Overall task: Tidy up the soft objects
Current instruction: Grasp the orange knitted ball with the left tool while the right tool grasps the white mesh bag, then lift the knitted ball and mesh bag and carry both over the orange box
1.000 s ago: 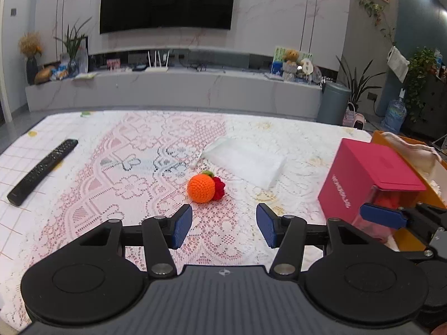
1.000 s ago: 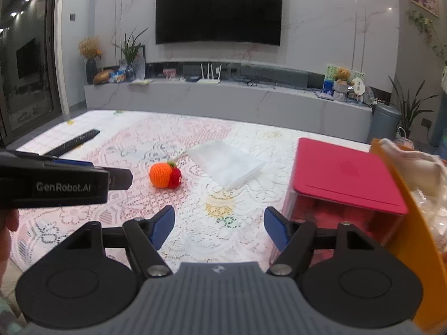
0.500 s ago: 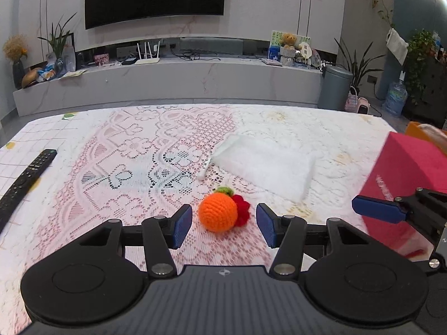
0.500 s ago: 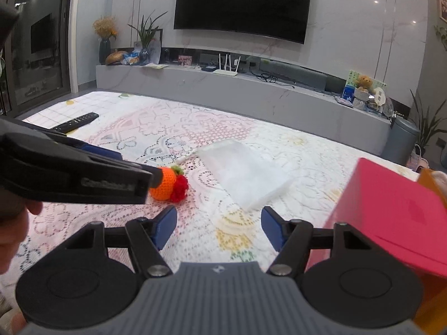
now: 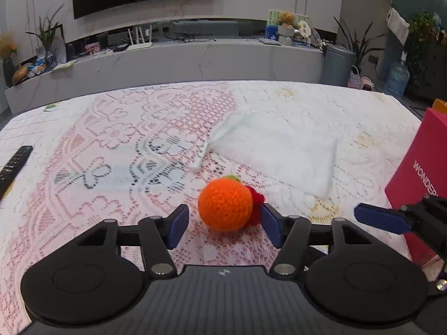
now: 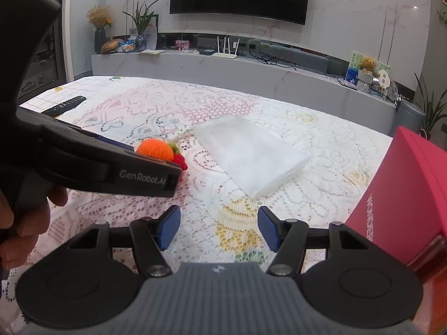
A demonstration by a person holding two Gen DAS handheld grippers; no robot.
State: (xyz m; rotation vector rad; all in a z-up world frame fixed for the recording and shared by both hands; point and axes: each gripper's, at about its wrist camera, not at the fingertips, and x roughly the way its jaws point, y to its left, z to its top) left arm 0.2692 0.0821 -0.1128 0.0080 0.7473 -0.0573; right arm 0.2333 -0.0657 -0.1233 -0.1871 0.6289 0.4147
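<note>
Left gripper has its jaws wide, the orange crochet ball on the tablecloth between them, untouched. Right gripper, closing on nothing, is near the white pouch.

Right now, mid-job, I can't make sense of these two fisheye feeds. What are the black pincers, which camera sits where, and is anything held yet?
Each picture comes from a camera mounted on a hand-held two-finger gripper, looking forward along its blue-padded fingers. A person carries one in each hand; there is no robot arm.

In the left wrist view, the left gripper stands open around the orange crocheted ball, which rests on the lace tablecloth. The pads are not pressing it, so nothing is held.

In the right wrist view, the right gripper is closing with nothing between its fingers, pointing toward the white mesh pouch. The pink box stands to the right, and a remote control lies far left.
</note>
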